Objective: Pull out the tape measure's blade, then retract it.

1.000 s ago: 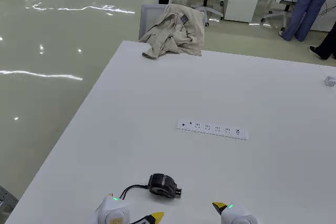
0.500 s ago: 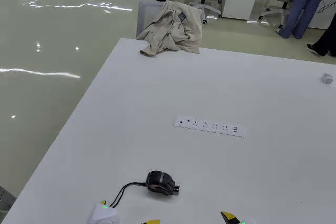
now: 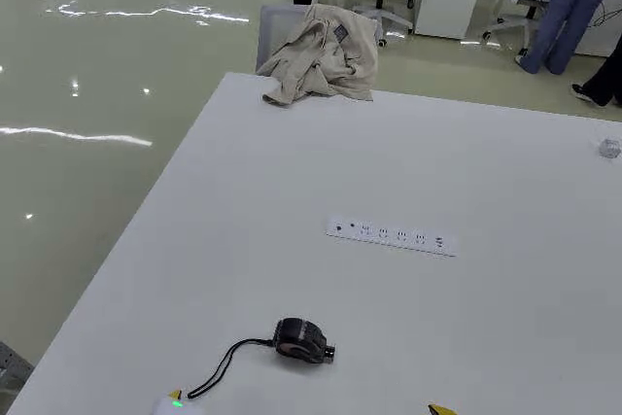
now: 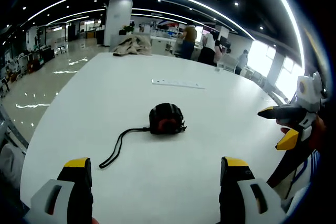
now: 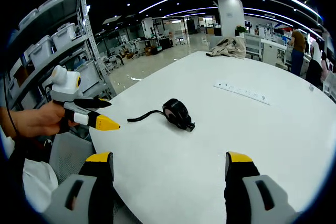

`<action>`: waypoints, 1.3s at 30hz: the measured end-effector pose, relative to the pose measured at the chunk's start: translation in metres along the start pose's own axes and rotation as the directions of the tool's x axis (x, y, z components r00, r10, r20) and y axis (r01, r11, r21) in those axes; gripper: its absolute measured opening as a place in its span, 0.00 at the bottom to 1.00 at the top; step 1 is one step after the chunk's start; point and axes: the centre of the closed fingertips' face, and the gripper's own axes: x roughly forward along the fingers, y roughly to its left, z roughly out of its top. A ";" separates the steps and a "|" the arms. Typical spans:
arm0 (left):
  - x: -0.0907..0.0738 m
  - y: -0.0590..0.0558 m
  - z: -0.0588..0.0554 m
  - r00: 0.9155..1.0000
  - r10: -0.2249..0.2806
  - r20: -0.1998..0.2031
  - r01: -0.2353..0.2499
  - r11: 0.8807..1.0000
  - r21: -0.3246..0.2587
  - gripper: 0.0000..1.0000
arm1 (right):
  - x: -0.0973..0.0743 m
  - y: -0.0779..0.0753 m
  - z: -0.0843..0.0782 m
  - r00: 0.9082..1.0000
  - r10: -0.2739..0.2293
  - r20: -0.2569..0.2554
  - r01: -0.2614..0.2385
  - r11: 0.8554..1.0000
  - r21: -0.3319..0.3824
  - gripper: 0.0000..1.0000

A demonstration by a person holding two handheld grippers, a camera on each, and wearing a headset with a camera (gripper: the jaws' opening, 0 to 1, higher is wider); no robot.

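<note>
A black tape measure (image 3: 303, 340) lies on the white table (image 3: 292, 162) near its front edge, its blade wound in and a black wrist strap trailing to the left. In the left gripper view the tape measure (image 4: 167, 118) sits ahead of my left gripper (image 4: 156, 163), whose jaws stand wide apart with nothing between them. In the right gripper view the tape measure (image 5: 177, 113) also lies ahead of my right gripper (image 5: 169, 158), which is open and holds nothing. Each gripper enters the other's view: the right gripper (image 4: 286, 124) and the left gripper (image 5: 86, 114), held in a hand.
A white power strip (image 3: 391, 237) lies mid-table beyond the tape measure. A beige jacket (image 3: 321, 55) is draped over a chair at the far edge. A small crumpled object (image 3: 609, 149) sits far right. People stand beyond the table's far right corner.
Both grippers have drawn back toward me and dropped almost out of the bottom of the head view. The tape measure has stayed where it was.
</note>
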 end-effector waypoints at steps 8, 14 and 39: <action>-0.023 0.000 -0.002 1.000 0.000 -0.012 0.000 1.000 0.007 1.00 | -0.012 0.005 0.004 1.000 -0.012 0.004 0.012 1.000 -0.019 0.94; -0.036 0.002 -0.002 1.000 0.003 -0.011 -0.002 1.000 0.015 1.00 | -0.021 0.005 0.005 1.000 -0.023 0.004 0.023 0.999 -0.024 0.96; -0.062 0.024 -0.004 1.000 0.009 -0.020 -0.008 1.000 0.024 1.00 | -0.050 0.009 -0.018 0.997 -0.060 -0.045 0.062 0.997 0.037 1.00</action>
